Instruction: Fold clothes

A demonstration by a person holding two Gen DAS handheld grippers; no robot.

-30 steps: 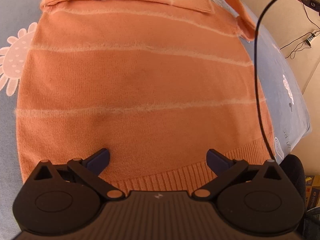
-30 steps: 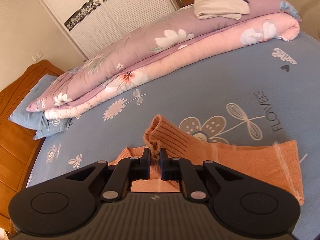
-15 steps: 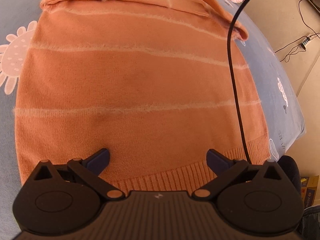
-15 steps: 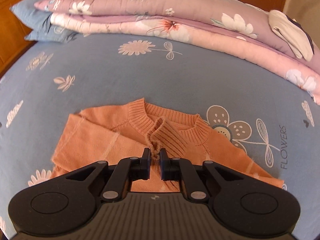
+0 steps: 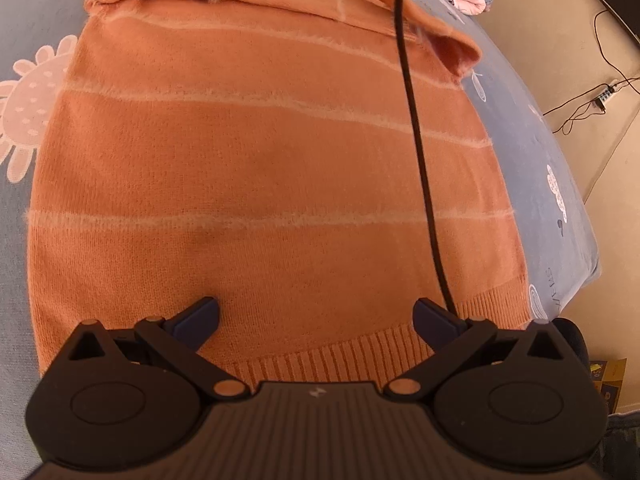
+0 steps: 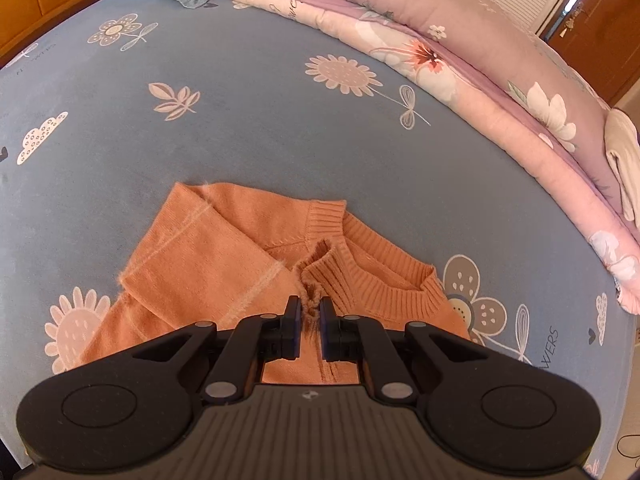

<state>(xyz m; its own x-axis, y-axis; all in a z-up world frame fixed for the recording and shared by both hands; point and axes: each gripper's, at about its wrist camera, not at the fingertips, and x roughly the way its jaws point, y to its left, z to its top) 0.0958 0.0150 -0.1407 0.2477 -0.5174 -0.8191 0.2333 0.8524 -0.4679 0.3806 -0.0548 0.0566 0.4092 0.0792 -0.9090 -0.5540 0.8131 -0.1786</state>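
Orange sweater (image 5: 256,168), sleeve cuff (image 6: 320,270) carried further across collar

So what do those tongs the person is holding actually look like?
Both look alike: a matte black ribbed body with two round discs, angled black link arms on small copper-coloured pins, and dark blue finger pads. See the left tongs and the right tongs. A thin black cable hangs past the left one.

Two wrist fisheye views above one bed (image 6: 240,140).
Left looks steeply down, close over the sweater (image 5: 260,168) hem; right faces its collar toward the bed's far edge; both share the sweater.
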